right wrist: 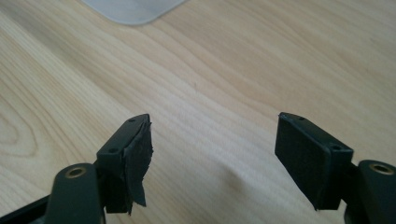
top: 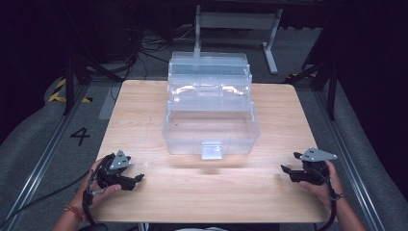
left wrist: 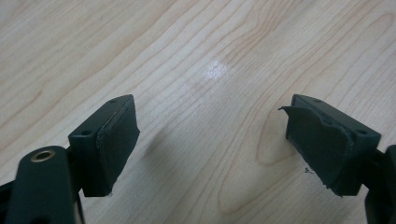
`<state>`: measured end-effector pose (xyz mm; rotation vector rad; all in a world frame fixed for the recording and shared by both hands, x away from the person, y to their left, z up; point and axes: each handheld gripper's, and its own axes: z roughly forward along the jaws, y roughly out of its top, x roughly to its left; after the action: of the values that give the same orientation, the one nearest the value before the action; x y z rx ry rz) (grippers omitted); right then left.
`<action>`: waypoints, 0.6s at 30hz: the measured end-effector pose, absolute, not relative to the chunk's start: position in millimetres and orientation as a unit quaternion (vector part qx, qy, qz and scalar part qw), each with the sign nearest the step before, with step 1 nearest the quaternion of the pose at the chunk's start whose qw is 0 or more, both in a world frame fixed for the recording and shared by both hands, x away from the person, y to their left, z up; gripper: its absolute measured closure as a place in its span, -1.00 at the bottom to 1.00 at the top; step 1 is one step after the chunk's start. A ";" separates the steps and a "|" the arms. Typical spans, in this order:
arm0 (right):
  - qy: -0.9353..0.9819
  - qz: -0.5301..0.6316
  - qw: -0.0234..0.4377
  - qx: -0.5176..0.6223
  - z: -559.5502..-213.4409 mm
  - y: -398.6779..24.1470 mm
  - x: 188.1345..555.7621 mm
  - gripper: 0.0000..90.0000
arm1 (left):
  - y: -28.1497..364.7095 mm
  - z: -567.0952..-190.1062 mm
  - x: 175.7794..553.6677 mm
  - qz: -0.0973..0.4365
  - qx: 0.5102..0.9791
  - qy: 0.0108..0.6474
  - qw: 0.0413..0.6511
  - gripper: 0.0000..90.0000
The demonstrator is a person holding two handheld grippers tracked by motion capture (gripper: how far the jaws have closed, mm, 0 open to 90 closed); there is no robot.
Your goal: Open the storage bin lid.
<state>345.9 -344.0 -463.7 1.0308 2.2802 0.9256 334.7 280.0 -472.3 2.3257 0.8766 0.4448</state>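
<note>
Both grippers idle near clear toolbox.
L gripper front-left of box, R gripper front-right; both jaws wide, empty.

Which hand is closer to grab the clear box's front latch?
Probably left, narrowly: the left hand-held gripper sits slightly nearer the latch than the right hand-held gripper; both are open and empty.

The clear box blocks the middle and far table; bare wood lies open along the near edge and both sides.
</note>
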 end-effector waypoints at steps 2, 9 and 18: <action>0.827 0.345 0.225 0.383 -469.1 -346.7 344.1 -0.39 | 282.8 -474.9 335.0 0.164 0.874 0.336 0.311 -0.60; 0.815 0.358 0.205 0.407 -485.1 -349.5 342.6 -0.48 | 292.5 -481.4 334.0 0.141 0.854 0.368 0.340 -0.62; 0.810 0.363 0.185 0.422 -486.6 -353.4 346.9 -0.55 | 292.4 -481.8 334.9 0.140 0.851 0.377 0.339 -0.67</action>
<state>346.9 -353.4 -486.6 1.1905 2.2828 1.0221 334.9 292.4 -481.8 2.2145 0.9805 0.3633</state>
